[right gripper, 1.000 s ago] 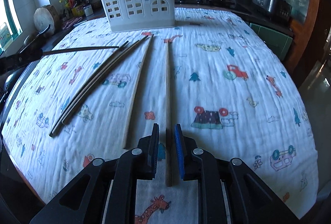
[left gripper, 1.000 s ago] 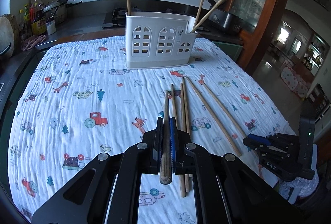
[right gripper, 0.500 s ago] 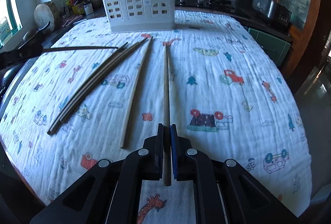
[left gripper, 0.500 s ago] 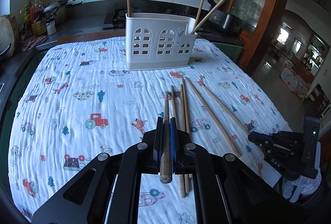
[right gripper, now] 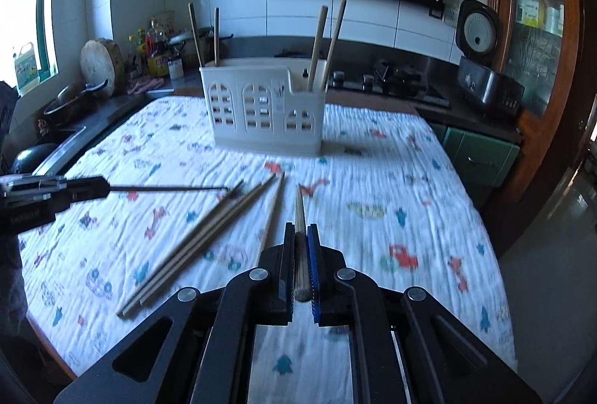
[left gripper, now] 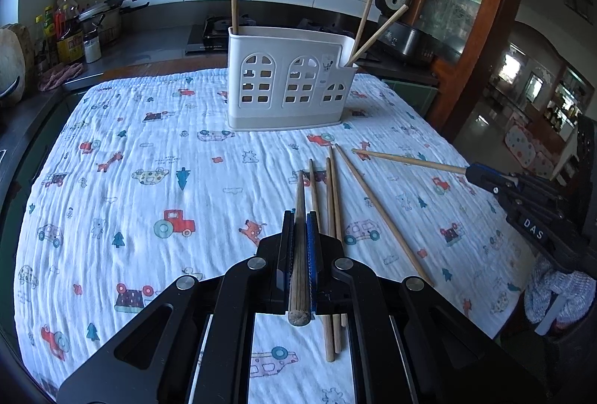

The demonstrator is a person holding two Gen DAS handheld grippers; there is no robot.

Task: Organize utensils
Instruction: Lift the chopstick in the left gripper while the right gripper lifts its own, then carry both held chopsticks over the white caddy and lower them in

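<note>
Both grippers are clamping a chopstick each. The left gripper [left gripper: 299,217] is pinching a darker chopstick [left gripper: 299,236] just above the printed cloth [left gripper: 149,180], its tip hanging over the loose chopsticks [left gripper: 334,217] lying beside it. The right gripper [right gripper: 300,228] is squeezing a pale chopstick [right gripper: 299,213] — tip pointing toward the white holder [right gripper: 261,109], which is standing at the far end with several sticks already leaning inside.

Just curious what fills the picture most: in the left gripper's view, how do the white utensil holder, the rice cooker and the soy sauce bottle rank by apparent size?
1. White utensil holder
2. Rice cooker
3. Soy sauce bottle

The cooker and bottle stand farther back, so true sizes stay unsure.
</note>
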